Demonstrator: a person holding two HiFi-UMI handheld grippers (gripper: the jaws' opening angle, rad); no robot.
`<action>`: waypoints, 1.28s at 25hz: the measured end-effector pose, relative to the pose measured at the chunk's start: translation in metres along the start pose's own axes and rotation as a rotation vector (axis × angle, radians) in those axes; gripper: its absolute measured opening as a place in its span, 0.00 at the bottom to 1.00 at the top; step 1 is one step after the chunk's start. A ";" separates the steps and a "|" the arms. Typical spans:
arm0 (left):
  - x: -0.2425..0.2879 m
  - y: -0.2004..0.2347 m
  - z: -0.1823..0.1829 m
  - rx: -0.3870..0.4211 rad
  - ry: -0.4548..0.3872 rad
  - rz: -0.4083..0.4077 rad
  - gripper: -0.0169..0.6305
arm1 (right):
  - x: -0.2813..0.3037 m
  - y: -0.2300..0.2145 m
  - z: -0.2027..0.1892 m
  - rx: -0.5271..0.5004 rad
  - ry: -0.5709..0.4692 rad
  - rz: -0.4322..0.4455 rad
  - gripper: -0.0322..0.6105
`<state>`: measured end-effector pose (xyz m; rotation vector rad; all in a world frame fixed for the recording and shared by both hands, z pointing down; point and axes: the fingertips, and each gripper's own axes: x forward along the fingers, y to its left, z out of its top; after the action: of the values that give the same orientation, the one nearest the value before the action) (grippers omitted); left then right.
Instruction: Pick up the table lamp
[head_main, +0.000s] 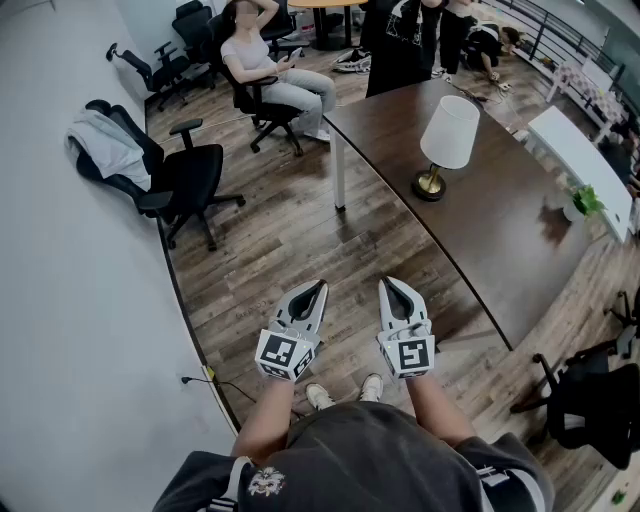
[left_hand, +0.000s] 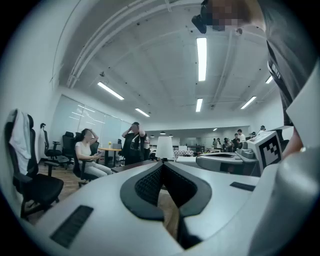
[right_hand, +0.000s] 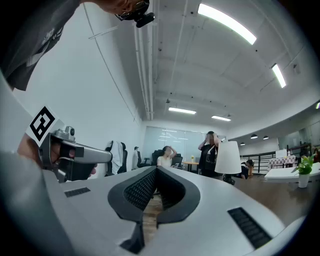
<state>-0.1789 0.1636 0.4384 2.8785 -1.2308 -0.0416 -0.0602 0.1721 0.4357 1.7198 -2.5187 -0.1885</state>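
The table lamp (head_main: 446, 143), with a white shade and a brass base, stands upright on the dark brown table (head_main: 500, 230). It also shows far ahead as the lamp (left_hand: 164, 148) in the left gripper view and as the lamp (right_hand: 227, 159) to the right in the right gripper view. My left gripper (head_main: 315, 292) and right gripper (head_main: 392, 287) are held level side by side over the wooden floor, well short of the table. Both are shut with their tips together and nothing between them.
Black office chairs (head_main: 180, 180) stand along the white wall on the left. A seated person (head_main: 270, 70) and a standing person (head_main: 400, 45) are beyond the table's far end. A small potted plant (head_main: 580, 203) sits on the table's right side.
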 end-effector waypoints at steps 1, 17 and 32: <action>0.000 0.001 -0.001 -0.002 0.001 0.014 0.04 | -0.001 -0.003 -0.001 0.007 -0.011 -0.008 0.09; 0.027 -0.028 -0.003 0.021 0.017 0.030 0.04 | -0.014 -0.035 -0.002 0.044 -0.083 0.015 0.09; 0.070 -0.047 -0.020 0.004 0.058 0.005 0.04 | -0.010 -0.078 -0.024 0.055 -0.057 0.049 0.09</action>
<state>-0.0961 0.1451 0.4556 2.8579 -1.2300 0.0442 0.0183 0.1520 0.4481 1.6931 -2.6284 -0.1686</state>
